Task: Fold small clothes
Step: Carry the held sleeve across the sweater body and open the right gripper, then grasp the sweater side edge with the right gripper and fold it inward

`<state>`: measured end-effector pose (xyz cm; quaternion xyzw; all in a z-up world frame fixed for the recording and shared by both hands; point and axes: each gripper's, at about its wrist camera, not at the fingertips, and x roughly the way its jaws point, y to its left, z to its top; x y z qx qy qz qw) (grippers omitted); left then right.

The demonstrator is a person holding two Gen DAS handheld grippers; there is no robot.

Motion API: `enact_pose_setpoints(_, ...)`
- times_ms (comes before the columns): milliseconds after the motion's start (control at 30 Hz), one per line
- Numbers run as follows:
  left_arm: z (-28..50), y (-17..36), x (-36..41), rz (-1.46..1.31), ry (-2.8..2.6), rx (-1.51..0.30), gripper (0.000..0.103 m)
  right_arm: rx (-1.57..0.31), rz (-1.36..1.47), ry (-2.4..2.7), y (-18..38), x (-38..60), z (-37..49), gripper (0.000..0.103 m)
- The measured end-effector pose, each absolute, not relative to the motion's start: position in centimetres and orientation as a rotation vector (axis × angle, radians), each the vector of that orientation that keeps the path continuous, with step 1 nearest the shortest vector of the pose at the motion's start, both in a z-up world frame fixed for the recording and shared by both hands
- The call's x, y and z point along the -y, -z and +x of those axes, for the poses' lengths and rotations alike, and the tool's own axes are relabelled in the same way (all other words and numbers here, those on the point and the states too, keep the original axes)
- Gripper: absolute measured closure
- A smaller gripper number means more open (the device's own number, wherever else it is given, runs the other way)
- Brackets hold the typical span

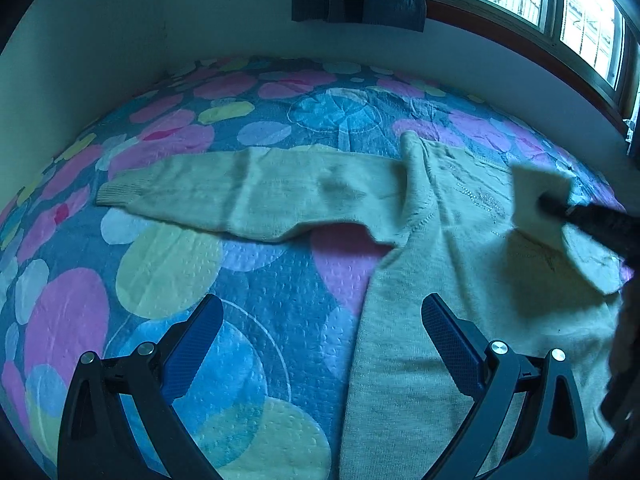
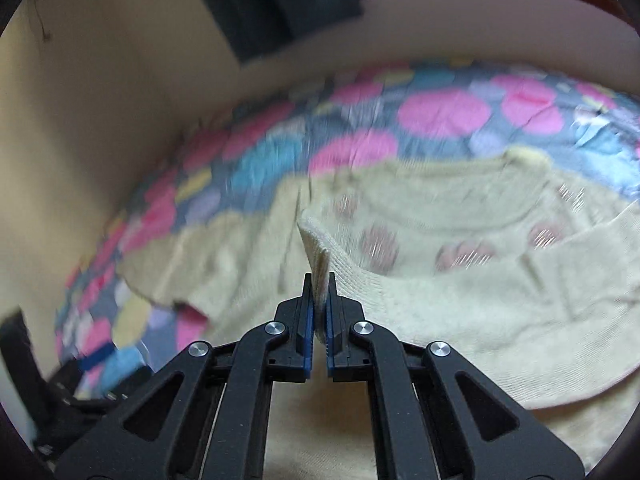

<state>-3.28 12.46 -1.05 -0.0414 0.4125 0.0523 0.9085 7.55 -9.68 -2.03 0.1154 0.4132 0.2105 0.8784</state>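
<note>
Blue-padded black fingers of my left gripper [image 1: 322, 320] stand wide apart with nothing between them, hovering over the quilted bedspread with pink, blue and yellow circles [image 1: 256, 280]; the cream knitted sweater [image 1: 460, 288] lies flat on that bedspread, one sleeve [image 1: 248, 192] stretched out toward the bedspread's left edge; my right gripper [image 2: 320, 284] has its jaws pinched tight on the ribbed cuff of the other sleeve [image 2: 316, 248], lifted above the sweater's body; the right view is blurred.
</note>
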Motion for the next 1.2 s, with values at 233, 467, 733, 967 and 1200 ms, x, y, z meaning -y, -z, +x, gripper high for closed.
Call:
enact_pose_setpoints(233,-3.1,1.6,-12.1,-0.079,-0.1,-0.862,0.004,-0.927,0.134,-0.448,5.1,7.2,7.2,0.099)
enact_pose_setpoints(467,-3.0,1.9,-11.7,-0.075,-0.093,-0.87,0.004,-0.965,0.094,-0.474,6.1,6.3,7.1,0.099)
enact_pose_setpoints(733,-2.8,2.3,-11.0,-0.064,-0.083,-0.883,0.004,-1.018,0.041,-0.527,7.3,5.0,6.6,0.093)
enact_pose_setpoints(967,-2.9,2.4,-10.3,-0.067,-0.063,-0.88,0.004,-1.085,0.204,-0.839,5.8,6.7,5.0,0.074)
enact_pose_setpoints(1200,-2.8,2.0,-9.6,-0.084,-0.028,-0.848,0.004,-0.854,0.359,-0.641,0.8,22.9,5.5,0.06)
